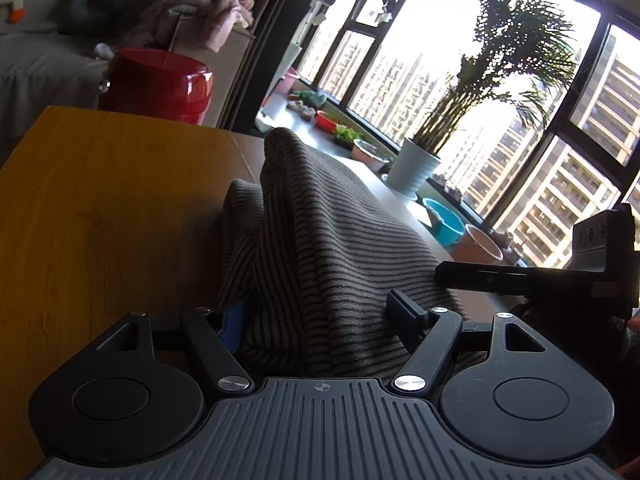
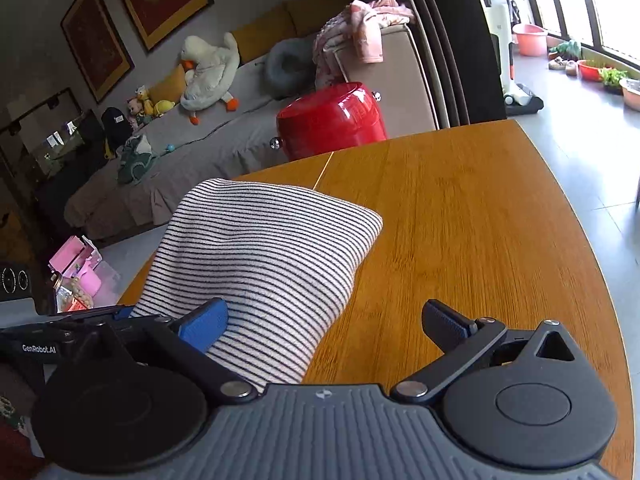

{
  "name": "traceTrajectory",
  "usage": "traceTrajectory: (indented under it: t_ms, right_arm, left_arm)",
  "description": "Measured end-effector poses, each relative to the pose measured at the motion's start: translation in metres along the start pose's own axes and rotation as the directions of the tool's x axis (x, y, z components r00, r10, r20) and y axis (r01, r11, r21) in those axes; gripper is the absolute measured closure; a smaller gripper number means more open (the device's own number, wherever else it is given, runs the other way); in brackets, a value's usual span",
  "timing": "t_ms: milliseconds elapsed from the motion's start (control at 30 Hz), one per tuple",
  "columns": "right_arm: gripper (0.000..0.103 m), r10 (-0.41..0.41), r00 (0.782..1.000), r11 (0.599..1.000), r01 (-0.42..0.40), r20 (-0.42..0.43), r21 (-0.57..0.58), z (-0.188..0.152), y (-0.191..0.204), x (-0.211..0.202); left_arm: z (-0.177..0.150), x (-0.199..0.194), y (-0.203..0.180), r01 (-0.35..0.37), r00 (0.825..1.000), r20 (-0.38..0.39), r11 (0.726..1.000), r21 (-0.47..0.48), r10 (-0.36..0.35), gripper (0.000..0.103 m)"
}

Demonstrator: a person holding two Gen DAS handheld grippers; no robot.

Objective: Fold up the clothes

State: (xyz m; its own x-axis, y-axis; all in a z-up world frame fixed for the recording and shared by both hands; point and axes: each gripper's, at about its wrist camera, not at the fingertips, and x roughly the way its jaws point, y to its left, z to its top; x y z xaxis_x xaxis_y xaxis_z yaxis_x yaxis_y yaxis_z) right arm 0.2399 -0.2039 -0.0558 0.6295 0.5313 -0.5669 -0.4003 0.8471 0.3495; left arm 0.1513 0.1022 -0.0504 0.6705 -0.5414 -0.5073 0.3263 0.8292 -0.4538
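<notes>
Striped cloth point(image 1: 320, 248), nearest item in the left wrist view: it lay bunched between the fingers of the left gripper point(image 1: 320, 320), rising in a peaked ridge toward 12 o'clock. Both fingers stood spread apart with fabric draped over and between them; no pinch on the cloth could be seen, so the left tool read as open.

Right gripper point(image 2: 324, 324): fingers wide apart. The blue pad point(image 2: 204, 328) at 9 o'clock touched or lay under the cloth's edge; the finger at 3 o'clock stood clear over bare wood. Nothing clamped.

Same cloth in the right wrist view point(image 2: 264, 264): a rounded, doubled-over bundle, running from the gripper's left finger up toward 11 o'clock, resting on the wooden table point(image 2: 460, 220) near its left edge.

Table surface at 1 to 4 o'clock in the right view: bare.

Progress, as a judgement: at least one fold appeared made, since the bundle showed a rounded folded edge and stacked layers. It was not flat or squared; the ridge suggested smoothing or another fold remained. Whether other garments awaited could not be told.

Background: red stool point(image 2: 332, 120), sofa point(image 2: 200, 132), potted palm point(image 1: 416, 168).
</notes>
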Motion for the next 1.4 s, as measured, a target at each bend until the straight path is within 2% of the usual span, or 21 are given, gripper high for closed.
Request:
traceTrajectory:
  t_ms: [133,233,300,400,533,700,833,1000,1033,1100,1167,1200,1233,1267,1300,1367,1400]
  right_arm:
    - [0.000,-0.043,0.999,0.992,0.046,0.026,-0.116,0.008,0.014,0.003]
    - [0.000,-0.065,0.998,0.985,0.068,0.024,-0.161,0.009,0.019,0.006]
    - [0.000,-0.067,0.998,0.984,0.068,0.014,-0.166,0.009,0.020,0.006]
    - [0.000,-0.050,0.999,0.990,0.047,-0.018,-0.133,0.003,0.014,0.009]
    - [0.000,0.026,0.997,1.000,-0.026,-0.079,0.000,-0.008,0.001,0.018]
    - [0.000,0.075,0.995,0.994,-0.069,-0.069,0.079,-0.013,-0.007,0.018]
    - [0.000,0.159,0.985,0.979,-0.149,-0.063,0.141,-0.017,-0.006,0.019]
    - [0.000,0.141,0.987,0.979,-0.129,-0.071,0.161,-0.014,-0.004,0.014]
    - [0.000,0.110,0.993,0.985,-0.104,-0.037,0.137,-0.013,-0.002,0.004]
    - [0.000,0.046,0.998,0.996,-0.049,0.034,0.071,-0.010,0.004,-0.016]
    - [0.000,-0.017,0.993,0.994,0.030,0.115,-0.106,-0.011,0.026,-0.039]
    - [0.004,-0.023,0.992,0.981,0.046,0.128,-0.186,-0.013,0.039,-0.048]
    - [0.010,-0.016,0.991,0.966,0.050,0.132,-0.255,-0.017,0.052,-0.054]
    - [0.021,0.015,0.994,0.955,0.019,0.112,-0.297,-0.021,0.063,-0.055]
    - [0.024,0.045,0.995,0.941,-0.012,0.090,-0.338,-0.026,0.075,-0.057]
    - [0.024,0.095,0.994,0.905,-0.066,0.049,-0.420,-0.037,0.098,-0.059]
    - [0.024,0.092,0.995,0.879,-0.059,0.046,-0.472,-0.045,0.109,-0.056]
  left_arm:
    - [-0.010,0.003,-0.016,0.097,0.994,-0.045,0.995,-0.016,-0.097,0.027]
    - [-0.015,0.007,-0.028,0.081,0.996,-0.044,0.996,0.028,-0.079,0.023]
    - [-0.015,0.007,-0.028,0.085,0.996,-0.044,0.996,0.016,-0.084,0.022]
    - [-0.014,0.007,-0.024,0.094,0.995,-0.044,0.996,-0.004,-0.094,0.022]
    - [-0.015,0.008,-0.024,0.099,0.994,-0.040,0.995,-0.013,-0.100,0.020]
    - [-0.017,0.008,-0.021,0.117,0.992,-0.034,0.993,-0.032,-0.118,0.019]
    - [-0.018,0.010,-0.019,0.129,0.991,-0.029,0.991,-0.044,-0.130,0.017]
    - [-0.014,-0.003,-0.012,0.156,0.988,0.003,0.986,-0.061,-0.156,0.016]
    - [-0.012,-0.012,-0.008,0.162,0.987,0.027,0.984,-0.071,-0.160,0.016]
    - [-0.009,-0.031,0.005,0.129,0.989,0.084,0.987,-0.098,-0.121,0.016]
    - [-0.007,-0.041,0.020,0.082,0.992,0.110,0.987,-0.141,-0.067,0.018]
    - [-0.007,-0.041,0.026,0.066,0.993,0.107,0.984,-0.165,-0.048,0.022]
    - [-0.007,-0.040,0.032,0.051,0.994,0.100,0.981,-0.188,-0.032,0.025]
    - [-0.008,-0.037,0.035,0.044,0.996,0.090,0.979,-0.200,-0.026,0.032]
    - [-0.010,-0.033,0.035,0.043,0.997,0.077,0.979,-0.200,-0.028,0.038]
    - [-0.013,-0.026,0.030,0.052,0.998,0.050,0.982,-0.182,-0.044,0.043]
    - [-0.014,-0.022,0.027,0.058,0.998,0.037,0.983,-0.172,-0.053,0.045]
